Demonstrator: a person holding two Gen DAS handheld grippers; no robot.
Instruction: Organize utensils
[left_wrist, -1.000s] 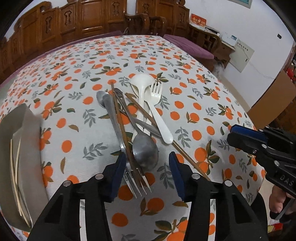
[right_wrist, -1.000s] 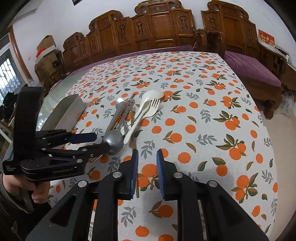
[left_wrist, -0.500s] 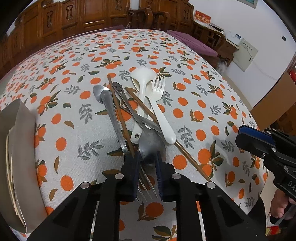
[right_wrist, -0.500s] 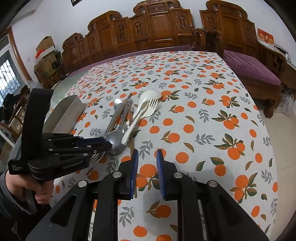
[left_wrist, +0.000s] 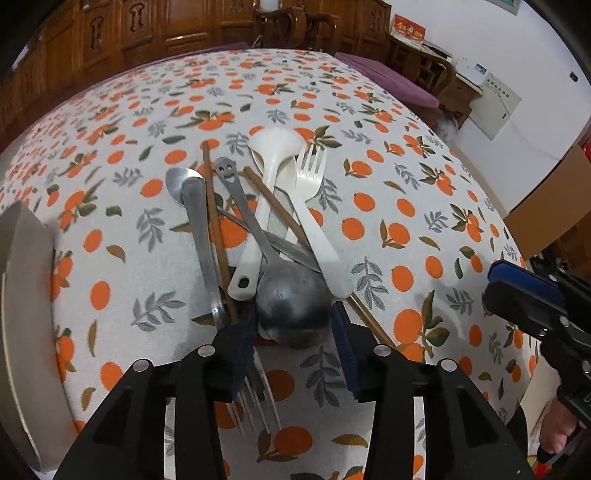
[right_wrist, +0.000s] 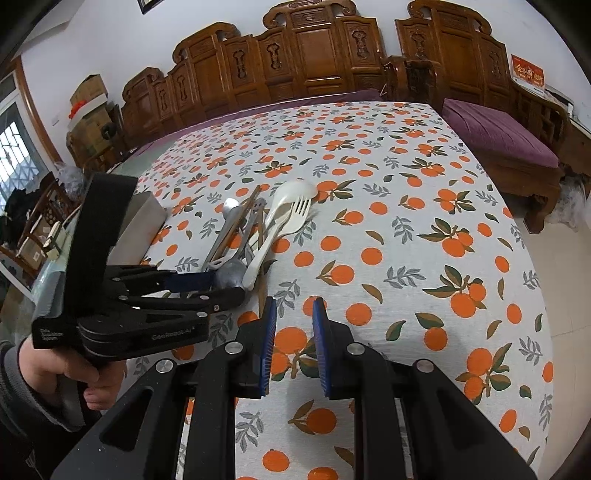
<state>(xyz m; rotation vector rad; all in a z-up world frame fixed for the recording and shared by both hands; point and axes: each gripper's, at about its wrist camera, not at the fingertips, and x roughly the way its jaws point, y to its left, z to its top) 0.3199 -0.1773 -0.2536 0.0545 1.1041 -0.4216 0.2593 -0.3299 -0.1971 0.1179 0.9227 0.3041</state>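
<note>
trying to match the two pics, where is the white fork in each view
Left wrist view: the white fork lies right of centre, on the right edge of the pile, tines pointing away, handle running down toward the left claw.
Right wrist view: it lies at upper centre, again on the pile's right edge.
Shared landmark: the white spoon right beside it.

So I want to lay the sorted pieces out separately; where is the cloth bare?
Bare cloth lies right of the white plastic fork and beyond the white plastic ladle. Crowded: the heap by the grey metal tray.
</note>
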